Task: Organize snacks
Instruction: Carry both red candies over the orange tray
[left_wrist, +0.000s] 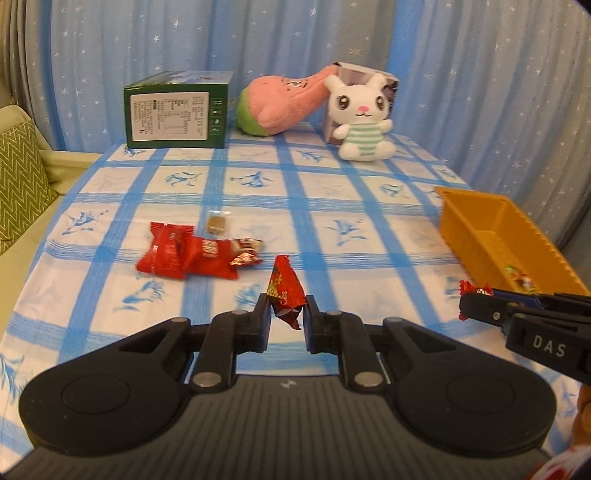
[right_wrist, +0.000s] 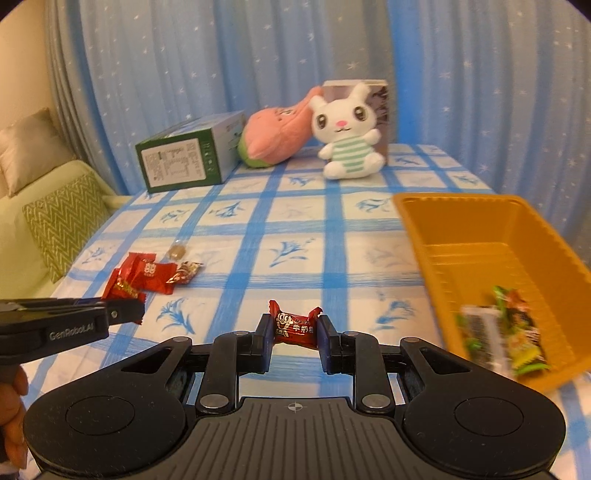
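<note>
My left gripper (left_wrist: 286, 308) is shut on a red candy wrapper with gold print (left_wrist: 284, 291), held above the checked tablecloth. My right gripper (right_wrist: 293, 325) is shut on a red wrapped candy (right_wrist: 295, 326); the left wrist view shows it (left_wrist: 476, 301) beside the orange tray (left_wrist: 476, 225). The tray (right_wrist: 461, 221) holds several wrapped snacks (right_wrist: 506, 332) at its near end. Two red packets (left_wrist: 177, 254), a foil candy (left_wrist: 245, 253) and a small brown candy (left_wrist: 217, 223) lie on the cloth at the left. The left gripper (right_wrist: 125, 312) reaches in from the left of the right wrist view.
At the table's far edge stand a green box (left_wrist: 177, 110), a pink plush (left_wrist: 280, 103) and a white bunny plush (left_wrist: 364, 118) leaning on a carton. A sofa with a green patterned cushion (left_wrist: 18, 184) borders the left side. Blue starred curtains hang behind.
</note>
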